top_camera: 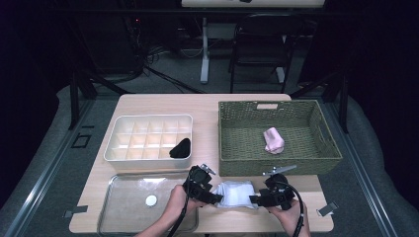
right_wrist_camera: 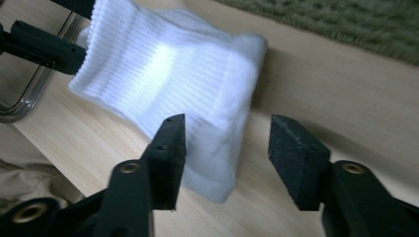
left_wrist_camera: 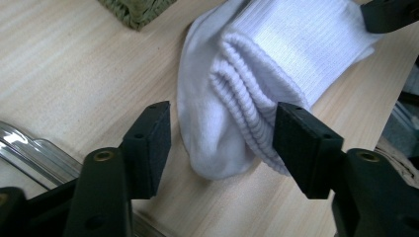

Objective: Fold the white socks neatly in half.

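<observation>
My left gripper is partly open; the folded white sock sits between its jaws, one pad brushing the ribbed cuff. My right gripper is also partly open, astride the sock's other end without pinching it. The sock lies on the table's near edge, before the woven basket, its long axis running left to right between my hands.

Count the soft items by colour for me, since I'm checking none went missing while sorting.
White: 1, the folded white sock on the table edge.
Pink: 1, the pink bundle in the woven basket.
Black: 1, the black bundle in the divided organizer.
Total: 3
</observation>
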`<state>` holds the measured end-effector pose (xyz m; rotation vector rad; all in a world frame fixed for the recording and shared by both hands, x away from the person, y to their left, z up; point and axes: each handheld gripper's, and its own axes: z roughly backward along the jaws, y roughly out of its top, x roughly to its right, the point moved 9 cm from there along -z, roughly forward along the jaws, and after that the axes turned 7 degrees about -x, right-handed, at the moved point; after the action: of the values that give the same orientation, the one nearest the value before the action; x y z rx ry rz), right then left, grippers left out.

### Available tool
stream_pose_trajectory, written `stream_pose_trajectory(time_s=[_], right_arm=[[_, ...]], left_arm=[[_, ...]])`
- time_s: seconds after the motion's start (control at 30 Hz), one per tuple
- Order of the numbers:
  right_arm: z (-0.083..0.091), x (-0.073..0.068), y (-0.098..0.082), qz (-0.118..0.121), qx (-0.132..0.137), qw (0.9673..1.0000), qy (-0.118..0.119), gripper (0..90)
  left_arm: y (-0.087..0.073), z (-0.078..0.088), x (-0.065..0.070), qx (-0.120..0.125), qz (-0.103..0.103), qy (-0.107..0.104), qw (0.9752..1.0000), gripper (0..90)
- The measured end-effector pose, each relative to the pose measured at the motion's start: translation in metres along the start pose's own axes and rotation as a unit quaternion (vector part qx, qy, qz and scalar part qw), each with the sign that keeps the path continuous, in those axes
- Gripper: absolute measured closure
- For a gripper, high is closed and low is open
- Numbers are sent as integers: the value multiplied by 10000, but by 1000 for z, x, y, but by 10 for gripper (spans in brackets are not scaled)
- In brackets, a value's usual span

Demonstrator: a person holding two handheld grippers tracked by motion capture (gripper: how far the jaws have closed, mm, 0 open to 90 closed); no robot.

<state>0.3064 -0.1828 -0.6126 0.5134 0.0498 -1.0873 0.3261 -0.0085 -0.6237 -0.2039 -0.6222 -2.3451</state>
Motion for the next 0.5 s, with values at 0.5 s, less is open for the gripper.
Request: stream_pose_trajectory(time_s=[0.5], right_arm=[[-22, 0, -4, 7, -241, 9997, -58, 623]], left_arm=[[-6, -7, -1, -175, -160, 49, 9997, 580]])
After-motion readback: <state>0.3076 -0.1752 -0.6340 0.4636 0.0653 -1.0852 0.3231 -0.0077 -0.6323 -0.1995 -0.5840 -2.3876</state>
